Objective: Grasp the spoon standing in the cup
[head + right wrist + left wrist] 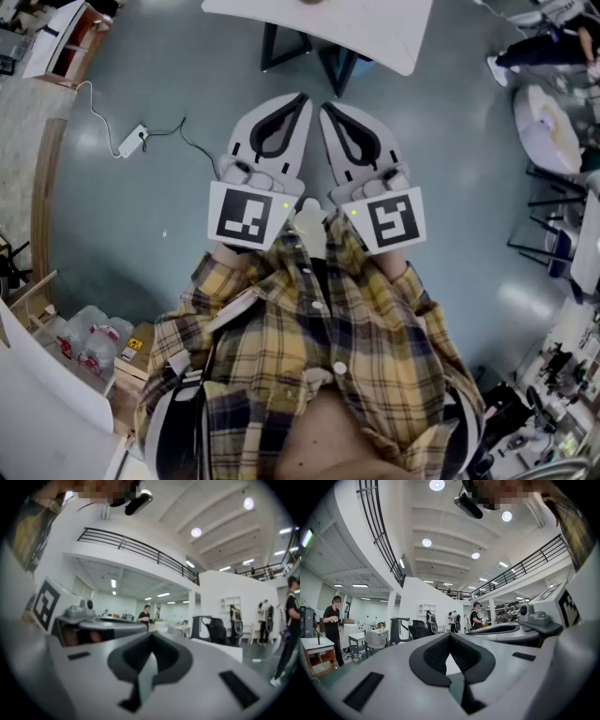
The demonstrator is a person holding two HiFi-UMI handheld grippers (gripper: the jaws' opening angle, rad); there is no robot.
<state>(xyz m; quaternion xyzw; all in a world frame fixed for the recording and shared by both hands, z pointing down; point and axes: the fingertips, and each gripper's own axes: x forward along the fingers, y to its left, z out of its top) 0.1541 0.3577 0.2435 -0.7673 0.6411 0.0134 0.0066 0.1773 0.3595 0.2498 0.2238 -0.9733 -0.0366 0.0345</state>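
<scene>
My left gripper (300, 99) and right gripper (326, 109) are level and side by side, just short of the white table (375, 28), jaws pressed together, both empty.

Right tongs (151, 641): jaws shut together, nothing btwn them, pointing level into a big hall. Left tongs (112, 624) just beside, on the pic's left, w/ marker cube (44, 605). Person in dark top (146, 616) far back; balcony railing (140, 551) overhead.
</scene>
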